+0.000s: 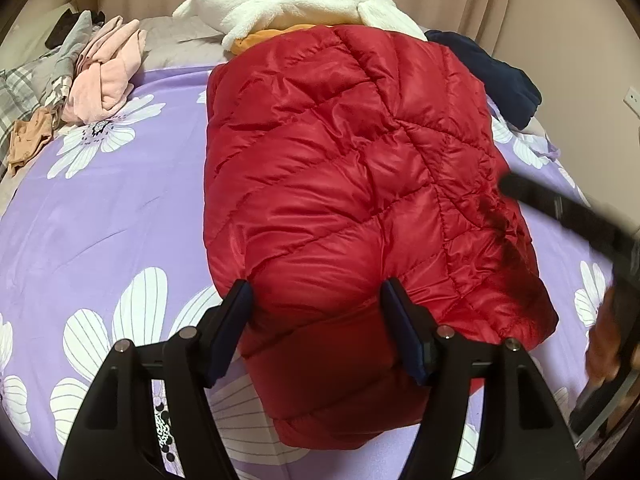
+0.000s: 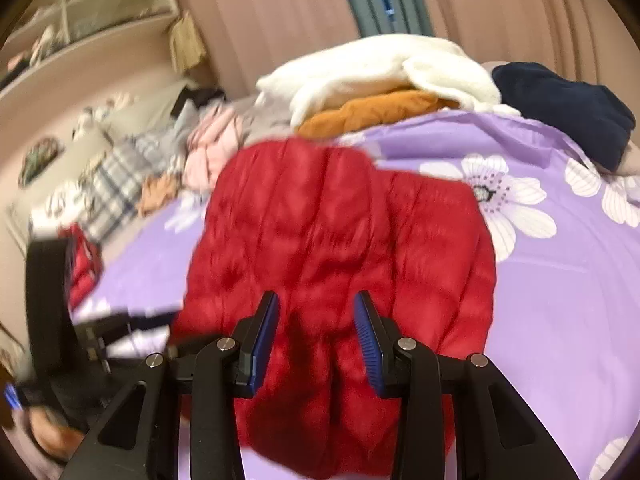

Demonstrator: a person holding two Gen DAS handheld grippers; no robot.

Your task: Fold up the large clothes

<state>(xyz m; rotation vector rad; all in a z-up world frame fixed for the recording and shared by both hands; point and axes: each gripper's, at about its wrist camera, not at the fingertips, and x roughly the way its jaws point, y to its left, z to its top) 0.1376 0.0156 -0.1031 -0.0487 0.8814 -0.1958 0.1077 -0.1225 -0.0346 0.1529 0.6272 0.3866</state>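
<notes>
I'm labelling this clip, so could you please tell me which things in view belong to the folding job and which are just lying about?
Part of the job:
- red quilted jacket
- left gripper
- right gripper

Lying about:
- white fleece
- orange garment
- navy garment
- pink clothes
- purple flowered bedspread

Left claw [image 1: 316, 300] gapes wide; right claw [image 2: 316, 312] parted, angled downward.

Soft indoor light; right view motion-blurred, fisheye edges dark
</notes>
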